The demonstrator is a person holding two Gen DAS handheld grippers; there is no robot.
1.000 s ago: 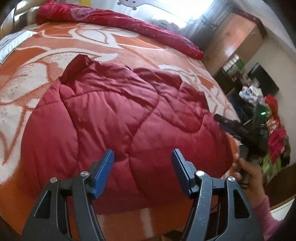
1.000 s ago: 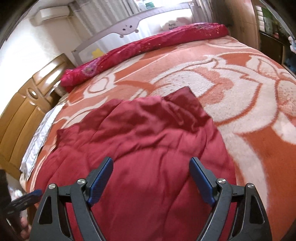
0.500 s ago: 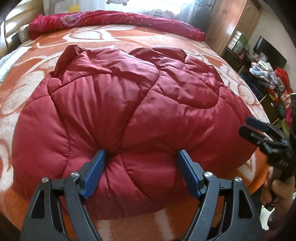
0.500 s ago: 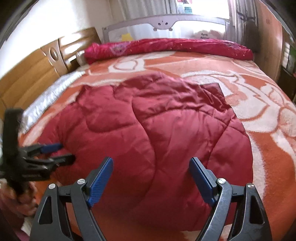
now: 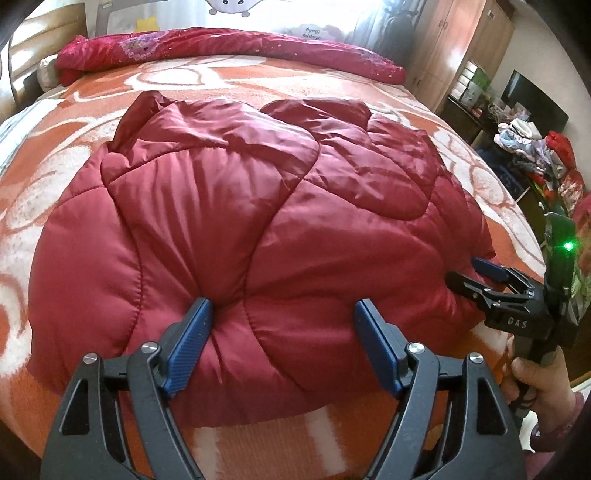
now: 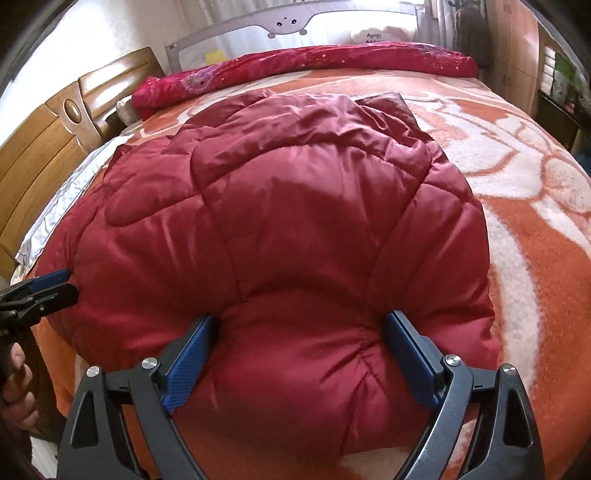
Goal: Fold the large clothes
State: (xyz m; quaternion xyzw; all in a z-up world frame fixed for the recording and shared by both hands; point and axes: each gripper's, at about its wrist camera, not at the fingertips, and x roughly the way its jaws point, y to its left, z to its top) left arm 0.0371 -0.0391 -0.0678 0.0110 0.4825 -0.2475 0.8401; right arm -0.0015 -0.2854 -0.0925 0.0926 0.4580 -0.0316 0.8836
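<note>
The left gripper [image 5: 282,345] has its two blue pads [image 5: 190,345] spread wide, and a puffy lump of the red coat [image 5: 258,206] bulges up between them. The pads push into the lump on both sides, but I cannot tell if they really pinch it. These jaws have just been opening. The right gripper [image 6: 301,363] looks the same: two blue pads [image 6: 188,363] spread wide, a fat fold of coat between them, jaws just opened a little more.

To the right of the left gripper you can see the other one from the side. It has the letters "OAS" on its black body and one green light above. A hand [image 5: 535,384] in a pink sleeve [image 5: 554,446] holds its handle, partly cut off by the edge.

There is one coat. It lies on the bed [image 6: 535,266], right in front of both grippers, near the close edge. Its sleeves are hard to make out.

Past the coat is one long red quilt [image 5: 229,48] rolled along the far side. Behind it a white rail [image 6: 314,22] has a cartoon face and some curly writing. I think one word says "Baby"; the rest is too small. Far right are wooden cupboards [image 5: 461,48] and a messy heap of clothes [image 5: 532,147], too blurry to count.
</note>
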